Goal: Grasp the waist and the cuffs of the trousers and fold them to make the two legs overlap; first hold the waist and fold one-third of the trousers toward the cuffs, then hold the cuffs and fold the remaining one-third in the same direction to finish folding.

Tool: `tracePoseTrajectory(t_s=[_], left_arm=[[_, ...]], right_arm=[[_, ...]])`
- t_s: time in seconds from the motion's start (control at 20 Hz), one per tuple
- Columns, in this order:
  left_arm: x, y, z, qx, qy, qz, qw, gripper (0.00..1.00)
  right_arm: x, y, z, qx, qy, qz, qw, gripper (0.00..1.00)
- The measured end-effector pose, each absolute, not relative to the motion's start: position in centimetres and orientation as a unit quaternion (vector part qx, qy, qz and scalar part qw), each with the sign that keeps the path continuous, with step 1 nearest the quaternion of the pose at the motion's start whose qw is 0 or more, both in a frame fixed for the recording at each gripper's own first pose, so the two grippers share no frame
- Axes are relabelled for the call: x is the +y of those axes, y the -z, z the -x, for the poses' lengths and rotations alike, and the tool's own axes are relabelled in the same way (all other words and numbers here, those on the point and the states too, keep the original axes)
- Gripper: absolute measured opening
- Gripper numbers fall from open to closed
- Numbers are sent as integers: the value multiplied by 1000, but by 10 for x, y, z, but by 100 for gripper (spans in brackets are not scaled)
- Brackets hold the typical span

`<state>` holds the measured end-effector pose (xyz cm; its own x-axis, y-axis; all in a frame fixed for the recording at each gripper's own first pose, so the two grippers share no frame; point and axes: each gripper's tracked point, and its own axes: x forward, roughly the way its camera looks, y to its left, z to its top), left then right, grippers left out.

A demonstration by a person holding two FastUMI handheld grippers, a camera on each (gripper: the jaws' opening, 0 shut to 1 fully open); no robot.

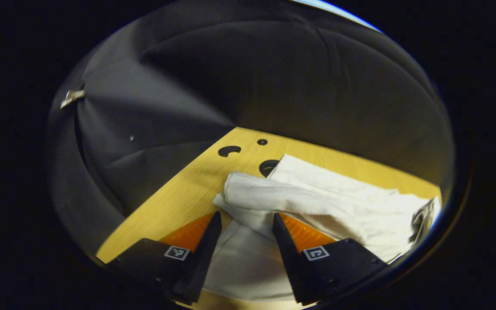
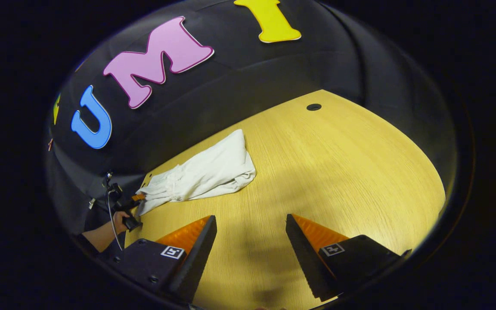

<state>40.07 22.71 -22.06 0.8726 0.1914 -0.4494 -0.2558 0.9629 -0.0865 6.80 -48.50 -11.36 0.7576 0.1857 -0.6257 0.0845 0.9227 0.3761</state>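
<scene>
In the left gripper view, the left gripper (image 1: 247, 224) has its jaws spread wide, straddling the near edge of the white trousers (image 1: 317, 198) without clamping them. The trousers lie folded and bunched on the wooden counter (image 1: 187, 193). In the right gripper view, the right gripper (image 2: 251, 227) hangs over bare counter, jaws wide and empty, with the trousers well beyond it near the counter's far edge, beside the booth wall (image 2: 230, 86).

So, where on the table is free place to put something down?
The wide bare wood between the white trousers and the booth wall, ahead of the open right tongs, is free. It is crowded at the trousers' end, where the left tongs stand open over the cloth.
</scene>
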Motion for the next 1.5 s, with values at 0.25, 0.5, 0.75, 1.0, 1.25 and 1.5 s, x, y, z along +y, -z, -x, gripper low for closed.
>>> tracePoseTrajectory(t_s=[0.25, 0.5, 0.75, 1.0, 1.25, 1.5], left_arm=[[213, 224, -406, 243, -78, 56, 965, 46], [205, 221, -407, 241, -85, 37, 966, 11], [203, 211, -407, 219, -94, 83, 968, 6], [184, 160, -395, 165, -74, 115, 977, 6], [145, 108, -385, 125, -48, 142, 981, 5], [89, 54, -376, 94, -11, 170, 981, 6]], right_arm=[[-488, 130, -63, 355, -21, -150, 922, 98], [-483, 135, -62, 364, -31, -152, 918, 98], [-497, 128, -67, 347, -22, -118, 930, 98], [-509, 121, -76, 331, -8, -117, 936, 98], [-497, 114, -70, 323, -29, -85, 942, 98], [-498, 100, -69, 306, -35, -86, 948, 98]])
